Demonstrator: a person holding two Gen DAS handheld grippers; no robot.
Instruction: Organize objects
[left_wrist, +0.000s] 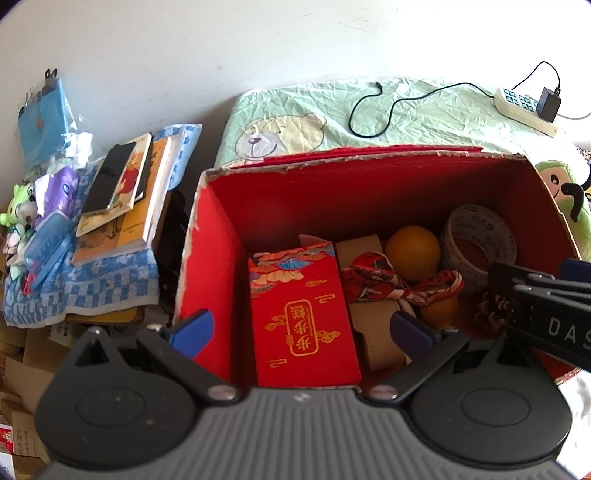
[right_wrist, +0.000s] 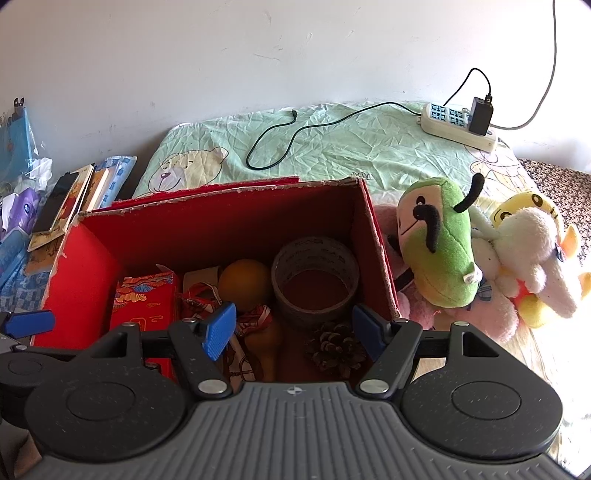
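**Two hand-held grippers over an open red box on a bed**

Both wrist views look down into a red cardboard box (left_wrist: 218, 258) that stands on a bed with a pale green cartoon-bear sheet (left_wrist: 424, 118).

In the left wrist view, the left gripper (left_wrist: 301, 328) fills the lower frame, its blue-padded fingers (left_wrist: 194, 332) spread wide and holding nothing, above the box's near left part. The box holds a red gift packet with gold lettering (left_wrist: 303, 321) at centre, and to its right a tan cardboard piece (left_wrist: 376, 332) with a red patterned ribbon (left_wrist: 388, 282) lying across it. Behind the ribbon is an orange (left_wrist: 412, 253); at the right is a roll of tape (left_wrist: 480, 243). The right gripper enters from the right edge of this frame. Only this view shows clearly the stack of books (left_wrist: 122, 206) with a dark phone (left_wrist: 109, 177) on top, on a blue checked cloth (left_wrist: 99, 284) at the left.

In the right wrist view, the right gripper (right_wrist: 293, 332) is likewise spread and empty, above the box's near right part. This view shows a pine cone (right_wrist: 336, 350) fully, in front of the tape roll, and what looks like a brown gourd beside the ribbon. Only here are the plush toys clear: a green one (right_wrist: 443, 240) and a white and yellow one (right_wrist: 532, 251), right of the box. A power strip (right_wrist: 458, 123) with a black adapter and cable lies in the upper right.
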